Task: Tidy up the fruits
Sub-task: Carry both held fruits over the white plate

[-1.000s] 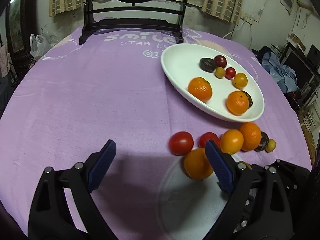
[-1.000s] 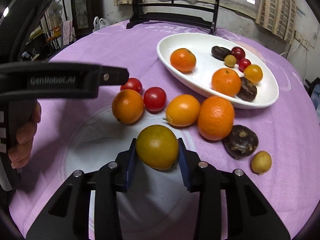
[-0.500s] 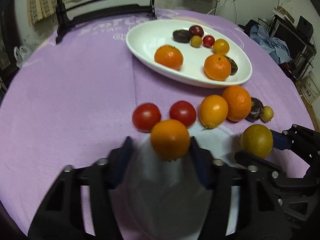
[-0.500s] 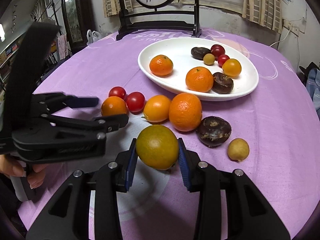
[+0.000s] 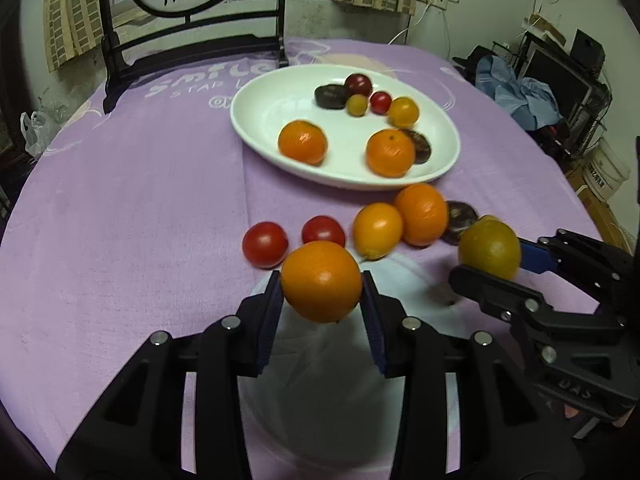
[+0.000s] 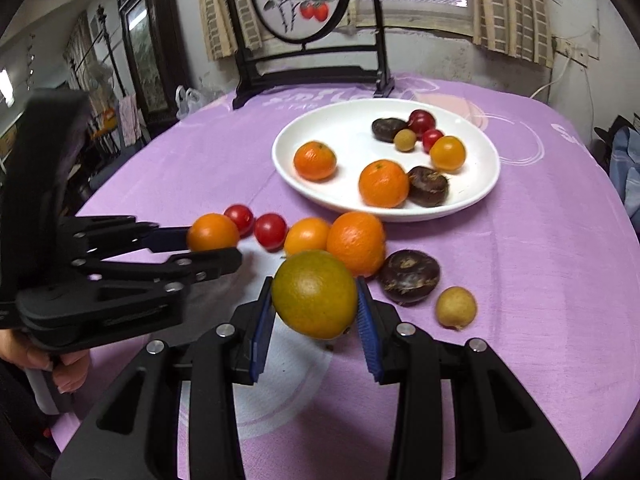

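My left gripper [image 5: 322, 280] has an orange [image 5: 321, 280] between its blue pads. The jaws are closing and the pads press on both its sides; it hangs just above the purple cloth. My right gripper [image 6: 316, 296] is shut on a green-yellow citrus [image 6: 315, 294], also held clear of the table. A white oval plate [image 5: 272, 100] farther back holds two mandarins, dark fruits and small tomatoes. In front of the plate lie two red tomatoes [image 5: 265, 244], a yellow-orange fruit [image 5: 377, 230], a big orange [image 5: 421, 214], a dark fruit [image 6: 409, 276] and a small tan fruit [image 6: 456, 306].
A dark wooden stand with a round painted screen [image 5: 192, 52] stands at the table's far edge. A person's hand [image 6: 60, 368] grips the left tool's handle. Bare purple cloth [image 5: 120, 208] lies left of the fruits. Household clutter sits beyond the table's right side.
The left jaws went from wide open beside the orange to closed on it, and it has left the cloth. The right gripper rose a little with its citrus.
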Demonstrator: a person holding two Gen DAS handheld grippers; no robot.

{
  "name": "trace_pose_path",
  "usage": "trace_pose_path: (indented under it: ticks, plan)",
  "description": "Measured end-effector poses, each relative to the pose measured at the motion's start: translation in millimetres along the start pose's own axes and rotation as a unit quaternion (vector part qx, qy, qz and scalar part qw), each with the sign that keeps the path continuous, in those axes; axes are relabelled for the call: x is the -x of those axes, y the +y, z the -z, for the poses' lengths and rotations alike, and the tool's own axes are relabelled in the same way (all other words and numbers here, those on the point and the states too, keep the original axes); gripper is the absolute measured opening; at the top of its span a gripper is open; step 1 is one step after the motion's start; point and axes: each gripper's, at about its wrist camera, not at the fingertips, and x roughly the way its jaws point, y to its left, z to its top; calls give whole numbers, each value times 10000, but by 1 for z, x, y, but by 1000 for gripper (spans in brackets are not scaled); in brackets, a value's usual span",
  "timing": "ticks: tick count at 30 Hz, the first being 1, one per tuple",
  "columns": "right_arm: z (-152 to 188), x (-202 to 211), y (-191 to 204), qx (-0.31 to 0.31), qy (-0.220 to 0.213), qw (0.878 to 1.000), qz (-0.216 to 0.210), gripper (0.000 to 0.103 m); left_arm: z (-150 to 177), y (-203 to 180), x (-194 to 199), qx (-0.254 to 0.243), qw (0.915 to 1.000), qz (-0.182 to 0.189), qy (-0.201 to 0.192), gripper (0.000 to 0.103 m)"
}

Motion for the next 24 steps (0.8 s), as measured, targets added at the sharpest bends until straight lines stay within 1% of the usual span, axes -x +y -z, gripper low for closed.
trace_pose_path:
  ticks: [3, 6, 8, 11, 14, 16, 20, 22, 24]
  plan:
    - [-11, 12, -4, -27, -247, 9997, 11, 39, -12, -3, 10, -21, 9999, 113, -84, 39]
    - [-28, 18, -8, 144, -356, 9991, 203, 39, -31, -3, 13, -24, 9998, 92, -158, 39]
    - [-42, 15, -13, 267, -405, 9982, 340, 39, -48, -3, 13, -12, 9996, 43, -269, 39]
    - [-62, 2, -24, 305, -439, 9976, 428, 39, -75, 0, 3, 98, 9993, 32, -353, 39]
    - [-80, -22, -38, 175, -387, 9979, 487, 39, -99, 4, -16, 214, 9991, -40, -375, 39]
    - [-90, -44, -47, 129, -234, 9982, 537, 39, -113, 9, -33, 308, 9990, -112, -305, 39]
    - [-100, -74, -57, 60, -3, 9981, 618, 39, -127, 17, -61, 458, 9987, -192, -125, 39]
    - [-102, -84, -60, 6, 82, 9981, 613, 39, -132, 20, -72, 496, 9984, -282, -57, 39]
    - [-104, -93, -61, -2, 174, 9980, 615, 39, -134, 24, -81, 555, 9981, -273, 5, 39]
